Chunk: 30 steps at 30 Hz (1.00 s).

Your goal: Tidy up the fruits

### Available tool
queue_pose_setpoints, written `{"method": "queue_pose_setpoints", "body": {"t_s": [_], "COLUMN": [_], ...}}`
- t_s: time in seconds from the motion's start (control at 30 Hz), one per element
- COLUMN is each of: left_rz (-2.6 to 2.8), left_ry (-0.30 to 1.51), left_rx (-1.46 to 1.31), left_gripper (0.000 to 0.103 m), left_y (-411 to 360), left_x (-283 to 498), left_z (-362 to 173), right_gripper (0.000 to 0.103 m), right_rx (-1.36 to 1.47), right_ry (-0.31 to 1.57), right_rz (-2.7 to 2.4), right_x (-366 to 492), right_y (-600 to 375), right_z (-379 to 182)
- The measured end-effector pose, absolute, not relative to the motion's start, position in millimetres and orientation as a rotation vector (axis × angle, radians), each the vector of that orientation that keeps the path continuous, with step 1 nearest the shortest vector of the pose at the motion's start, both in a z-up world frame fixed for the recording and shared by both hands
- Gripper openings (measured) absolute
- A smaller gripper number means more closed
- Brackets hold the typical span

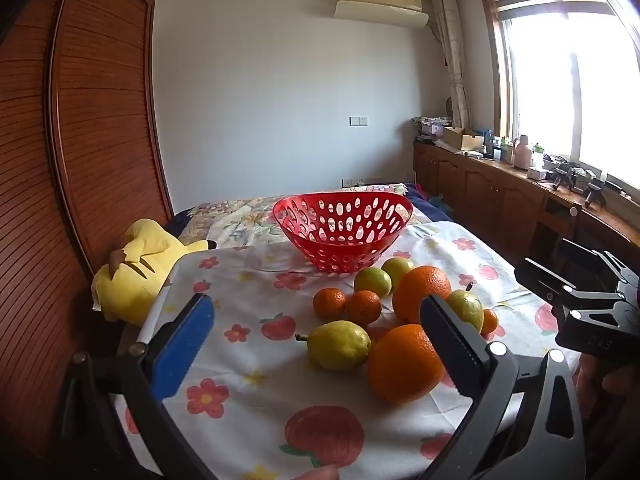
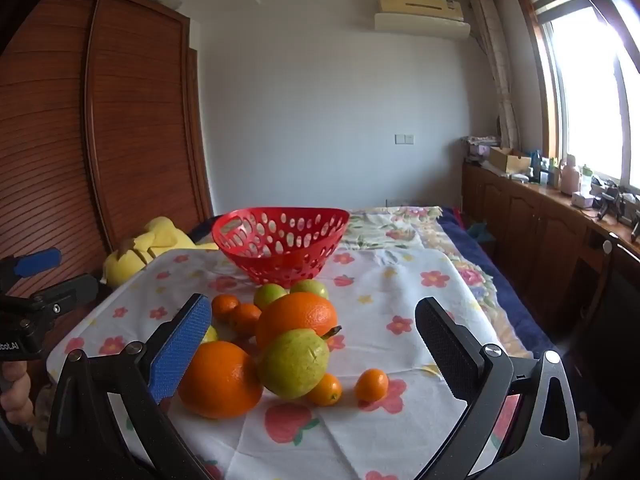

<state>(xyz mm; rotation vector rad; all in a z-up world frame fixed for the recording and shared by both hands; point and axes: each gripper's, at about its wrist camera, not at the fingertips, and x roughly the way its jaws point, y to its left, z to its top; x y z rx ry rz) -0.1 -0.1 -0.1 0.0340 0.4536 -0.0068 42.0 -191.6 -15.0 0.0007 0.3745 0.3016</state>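
Lemon lies on the flowered cloth, long axis left-right, stem end pointing left, just beside the near orange. Red basket stands behind the fruit. Left hand-held gripper and right hand-held gripper hover level, both spread wide, holding nothing.

Faint raised characters, seemingly "D45", stand on the black body of the right gripper, seen right of the left jaws. In the right wrist view, white lettering ending "ootAI" marks the left gripper, left of the jaws.
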Motion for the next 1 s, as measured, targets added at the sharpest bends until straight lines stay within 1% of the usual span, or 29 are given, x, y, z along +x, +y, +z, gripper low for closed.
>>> {"method": "queue_pose_setpoints", "body": {"t_s": [1.0], "left_rz": [-0.001], "left_ry": [0.436], "left_rx": [0.030], "left_gripper": [0.103], "left_y": [3], "left_x": [-9], "left_z": [12], "right_gripper": [0.103], "right_rx": [0.002], "right_ry": [0.347], "right_rz": [0.292], "right_x": [37], "right_y": [-188], "right_z": [-12]}}
